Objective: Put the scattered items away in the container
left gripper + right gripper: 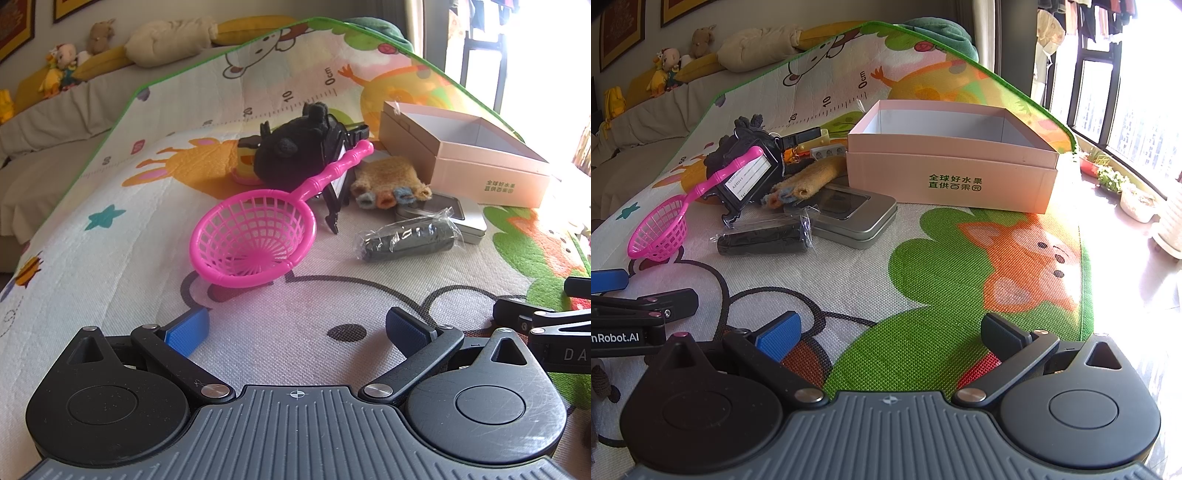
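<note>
Cartoon play mat point(942, 258) on a bed; pink box point(953, 177), one, empty, upper centre of right view. Scattered left of it: one pink strainer point(255, 236), one black plush point(291, 155), one luggage tag point(748, 177), one knitted glove point(388, 181), one tin point(849, 218), one wrapped black roll point(406, 240). Left gripper point(295, 328) and right gripper point(890, 332): wide open, holding nothing. Risk, judged: strainer handle rests across the pile, so lifting could drag neighbours

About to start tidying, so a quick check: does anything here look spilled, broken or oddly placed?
Nothing spilled or visibly broken. The pink box sits upright and empty. The pink strainer is propped askew, its handle resting on the black luggage tag in the pile. Both grippers are open.
</note>
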A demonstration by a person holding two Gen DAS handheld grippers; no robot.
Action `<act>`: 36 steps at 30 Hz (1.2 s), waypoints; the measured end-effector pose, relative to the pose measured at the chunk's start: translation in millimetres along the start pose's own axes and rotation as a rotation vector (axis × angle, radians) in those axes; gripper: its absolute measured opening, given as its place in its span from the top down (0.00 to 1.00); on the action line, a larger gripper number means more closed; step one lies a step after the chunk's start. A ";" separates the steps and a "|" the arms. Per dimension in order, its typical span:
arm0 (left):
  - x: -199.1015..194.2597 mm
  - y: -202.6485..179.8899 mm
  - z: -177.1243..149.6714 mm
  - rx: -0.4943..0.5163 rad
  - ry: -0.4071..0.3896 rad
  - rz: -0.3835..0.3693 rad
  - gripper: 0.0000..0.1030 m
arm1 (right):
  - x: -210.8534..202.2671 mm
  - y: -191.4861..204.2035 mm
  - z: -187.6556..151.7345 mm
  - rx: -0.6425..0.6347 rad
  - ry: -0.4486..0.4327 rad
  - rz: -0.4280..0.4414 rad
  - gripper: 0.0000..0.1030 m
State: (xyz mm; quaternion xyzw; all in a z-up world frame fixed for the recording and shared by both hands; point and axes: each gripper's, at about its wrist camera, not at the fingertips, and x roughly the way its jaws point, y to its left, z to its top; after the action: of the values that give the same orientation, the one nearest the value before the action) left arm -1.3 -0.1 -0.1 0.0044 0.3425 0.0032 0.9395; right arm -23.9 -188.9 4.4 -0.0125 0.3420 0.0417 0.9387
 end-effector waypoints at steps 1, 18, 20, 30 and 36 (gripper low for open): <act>0.0 -0.1 0.0 0.000 0.000 0.000 0.00 | -0.1 0.1 0.0 0.000 0.000 0.000 0.00; -0.1 0.2 -0.1 0.000 0.000 0.002 0.00 | 0.0 0.3 -0.2 -0.002 0.001 -0.001 0.00; -1.1 0.2 0.6 0.000 0.002 0.008 0.00 | -0.3 0.8 0.2 -0.007 0.003 -0.002 0.00; -15.2 -10.2 -6.8 0.013 0.035 0.022 0.00 | -16.2 2.7 -10.7 -0.109 0.021 0.082 0.00; -16.0 -11.1 -6.4 0.004 0.050 0.016 0.00 | -17.3 -1.8 -8.8 -0.118 0.054 0.115 0.00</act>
State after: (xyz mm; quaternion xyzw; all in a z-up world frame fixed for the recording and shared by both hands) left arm -17.7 -11.3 5.2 0.0087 0.3657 0.0102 0.9306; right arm -42.6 -192.3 8.8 -0.0491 0.3641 0.1152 0.9229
